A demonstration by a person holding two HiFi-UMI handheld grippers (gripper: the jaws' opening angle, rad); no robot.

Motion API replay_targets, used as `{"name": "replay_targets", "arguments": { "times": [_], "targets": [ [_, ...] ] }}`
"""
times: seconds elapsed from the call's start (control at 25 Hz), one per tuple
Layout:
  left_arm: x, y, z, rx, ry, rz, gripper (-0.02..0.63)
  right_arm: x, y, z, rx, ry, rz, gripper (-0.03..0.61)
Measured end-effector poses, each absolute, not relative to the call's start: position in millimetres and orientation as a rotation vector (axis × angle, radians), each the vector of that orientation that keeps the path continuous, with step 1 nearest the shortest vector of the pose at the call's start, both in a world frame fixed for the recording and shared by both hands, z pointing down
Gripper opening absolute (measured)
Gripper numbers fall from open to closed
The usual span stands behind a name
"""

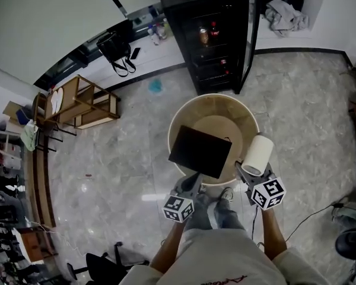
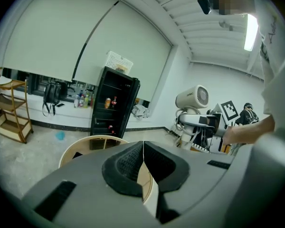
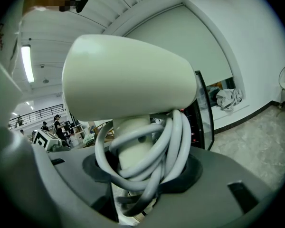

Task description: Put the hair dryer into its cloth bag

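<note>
Marble floor (image 1: 118, 147); black cloth bag (image 1: 200, 152) over round counter (image 1: 237, 108). At its near edge we see left tongs (image 1: 190, 184) pinched shut, right tongs (image 1: 247, 170) clamping hair dryer (image 1: 258, 153).

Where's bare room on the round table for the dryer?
Bare wood shows in the far-right arc of the round table, between the black bag's far edge and the rim. Near-left is covered by the bag; the hair dryer in the right gripper overhangs the near-right rim.
</note>
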State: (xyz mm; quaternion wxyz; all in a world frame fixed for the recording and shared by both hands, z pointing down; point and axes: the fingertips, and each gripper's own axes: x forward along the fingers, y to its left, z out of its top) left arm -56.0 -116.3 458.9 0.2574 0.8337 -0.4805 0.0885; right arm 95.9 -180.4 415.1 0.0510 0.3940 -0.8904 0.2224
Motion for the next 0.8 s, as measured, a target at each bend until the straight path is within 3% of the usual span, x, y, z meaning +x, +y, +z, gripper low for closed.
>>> {"name": "replay_targets", "arguments": {
  "times": [0.48,0.8],
  "targets": [
    [-53.1,-133.4,449.4,2.291,-1.271,0.24,0.031,95.0,-191.7,427.5,1.198,-2.671,0.724,0.257],
    [-54.0,-119.4,509.7,2.244,-1.226,0.317,0.031,91.7,-163.3,495.4,1.186,-2.602,0.862,0.256]
  ]
}}
